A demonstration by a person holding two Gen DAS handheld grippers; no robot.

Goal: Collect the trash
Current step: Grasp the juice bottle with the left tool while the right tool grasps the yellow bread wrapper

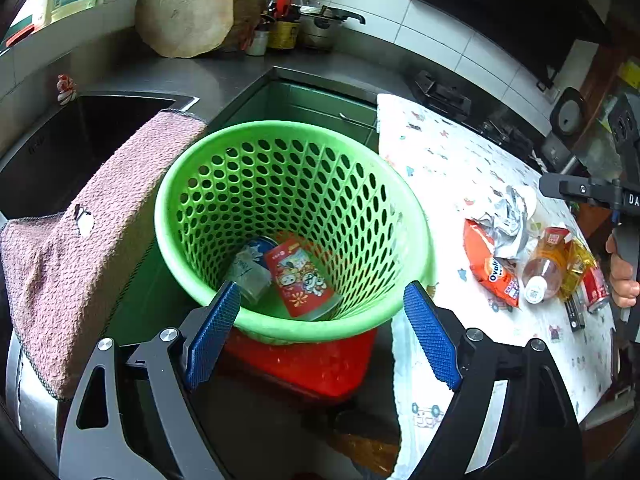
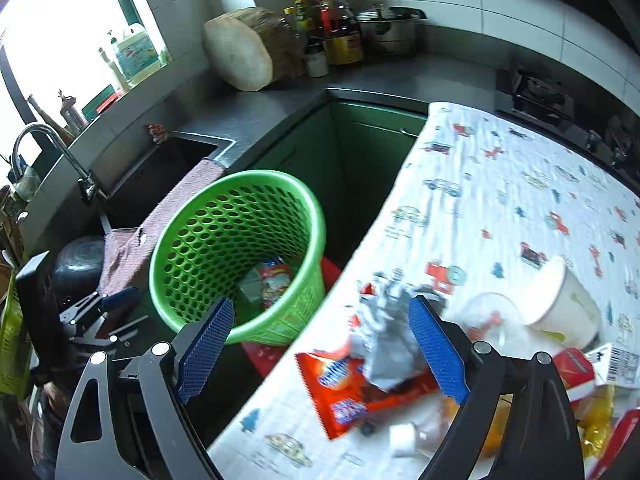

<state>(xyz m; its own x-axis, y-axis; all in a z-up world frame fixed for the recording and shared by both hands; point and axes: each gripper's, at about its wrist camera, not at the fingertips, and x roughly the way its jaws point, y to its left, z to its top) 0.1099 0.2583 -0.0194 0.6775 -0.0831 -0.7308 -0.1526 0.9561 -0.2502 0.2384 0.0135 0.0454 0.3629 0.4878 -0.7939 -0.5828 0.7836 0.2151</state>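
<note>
On the orange snack packet (image 1: 491,270) lying on the patterned tablecloth (image 1: 448,168), the letters "Ovalti" are read in white on a blue band, the rest being cut off by the crease. In the right wrist view the same packet's blue logo is smeared by blur and cannot be made out. On the black gripper (image 1: 600,194) seen at the right edge, the white letters "DA" are caught before the picture ends. QR codes are shown on the bottle (image 1: 544,270) label and cap, and a barcode is printed on the white carton (image 2: 618,366); nothing legible is given by either.
</note>
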